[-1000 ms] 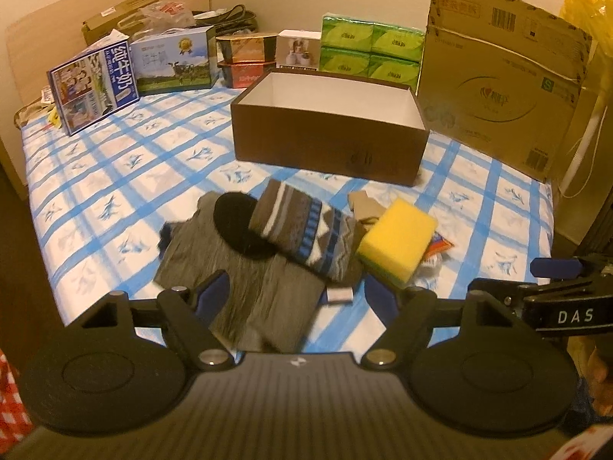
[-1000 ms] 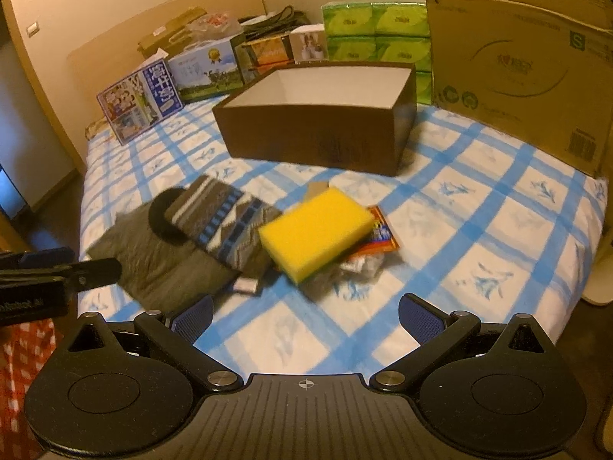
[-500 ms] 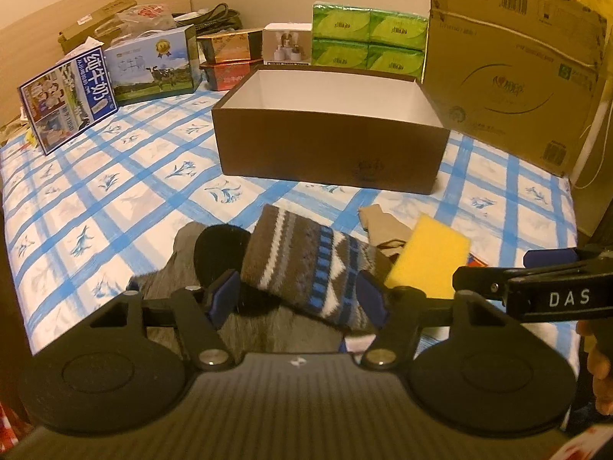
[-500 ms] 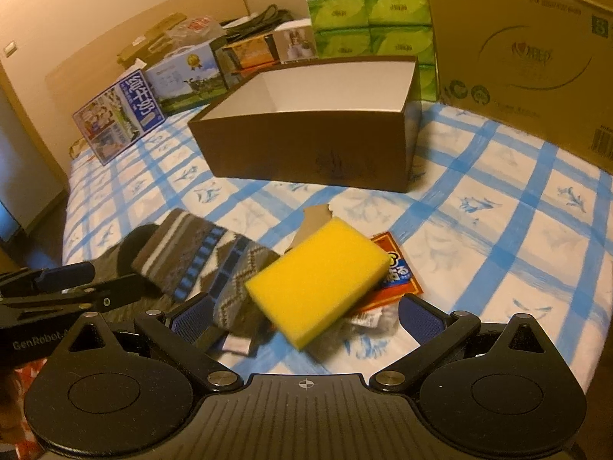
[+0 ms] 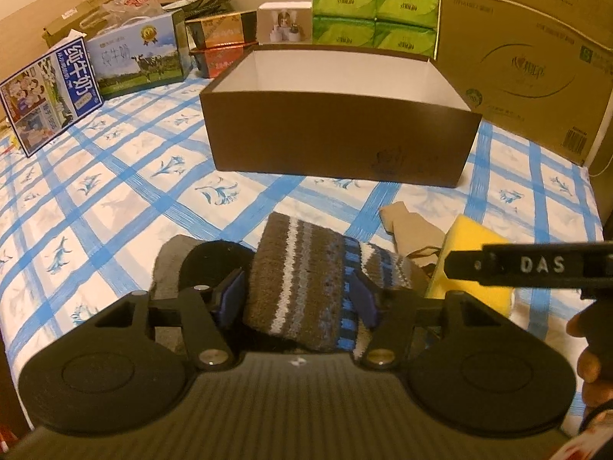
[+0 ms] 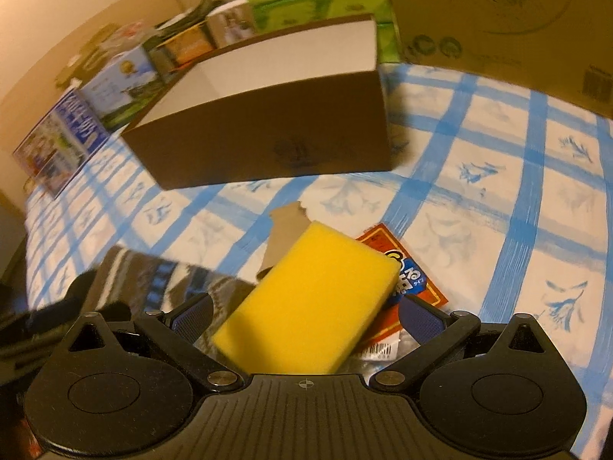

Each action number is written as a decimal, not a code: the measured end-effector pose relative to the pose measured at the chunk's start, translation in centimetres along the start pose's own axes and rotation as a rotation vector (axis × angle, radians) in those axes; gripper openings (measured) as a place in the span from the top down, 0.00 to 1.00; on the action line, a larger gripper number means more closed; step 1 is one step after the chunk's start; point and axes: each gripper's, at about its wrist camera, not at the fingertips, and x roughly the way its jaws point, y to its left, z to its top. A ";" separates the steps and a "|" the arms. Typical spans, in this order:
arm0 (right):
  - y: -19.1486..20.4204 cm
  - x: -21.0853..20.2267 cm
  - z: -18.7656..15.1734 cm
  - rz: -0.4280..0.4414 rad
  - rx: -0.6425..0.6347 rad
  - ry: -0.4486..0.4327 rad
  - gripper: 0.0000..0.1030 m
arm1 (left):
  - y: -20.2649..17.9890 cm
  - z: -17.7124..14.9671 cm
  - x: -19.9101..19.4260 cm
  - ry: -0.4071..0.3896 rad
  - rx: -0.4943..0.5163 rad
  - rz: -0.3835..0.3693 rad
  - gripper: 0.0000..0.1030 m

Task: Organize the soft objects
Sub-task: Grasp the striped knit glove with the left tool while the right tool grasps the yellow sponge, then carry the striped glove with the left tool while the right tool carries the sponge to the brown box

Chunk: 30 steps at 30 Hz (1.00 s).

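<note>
both grippers are at the pick-up: the left gripper (image 5: 299, 299), jaws just closing, straddles the striped sock (image 5: 306, 280) without pinching it, the right gripper (image 6: 306, 316) gapes around the yellow sponge (image 6: 310, 306), and next each must squeeze, then lift toward the brown box (image 5: 337, 142).

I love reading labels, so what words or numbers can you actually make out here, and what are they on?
"DAS": white letters on the right gripper.
"纯牛奶": blue milk carton at the left.
"S": corner of the big cardboard box.
Red snack packet: print blurred.
Green tissue packs, cow carton, brown box emblem: too small to read.
</note>
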 end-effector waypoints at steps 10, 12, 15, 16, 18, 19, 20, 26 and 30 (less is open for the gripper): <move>0.5 2.3 -0.9 -0.055 -0.042 0.028 0.15 | -0.3 -0.5 1.6 0.020 0.028 0.023 0.54; 0.7 2.0 -1.1 -0.053 -0.075 0.015 0.18 | -0.3 -0.6 1.6 0.017 0.039 0.036 0.66; 0.3 1.2 -1.3 -0.033 -0.088 0.004 0.20 | -0.3 -0.6 1.2 0.010 0.041 0.034 0.83; 0.2 0.9 -1.3 -0.028 -0.095 0.002 0.21 | -0.2 -0.6 1.1 0.010 0.041 0.030 0.87; -0.3 0.2 -1.3 -0.010 -0.101 -0.003 0.21 | -0.3 -0.8 0.7 0.007 0.042 0.022 0.91; -0.6 -0.2 -1.3 0.001 -0.099 -0.005 0.22 | -0.3 -0.8 0.5 0.001 0.045 0.022 0.91; -0.8 -0.6 -1.3 0.010 -0.096 -0.006 0.22 | -0.4 -0.9 0.2 -0.006 0.047 0.020 0.91; -2.6 -3.4 -1.2 0.065 -0.079 -0.030 0.22 | -0.9 -1.3 -1.7 -0.036 0.041 0.022 0.92; -4.4 -5.3 -1.3 0.098 -0.051 -0.050 0.21 | -0.4 -1.5 -2.7 -0.040 0.014 0.032 0.92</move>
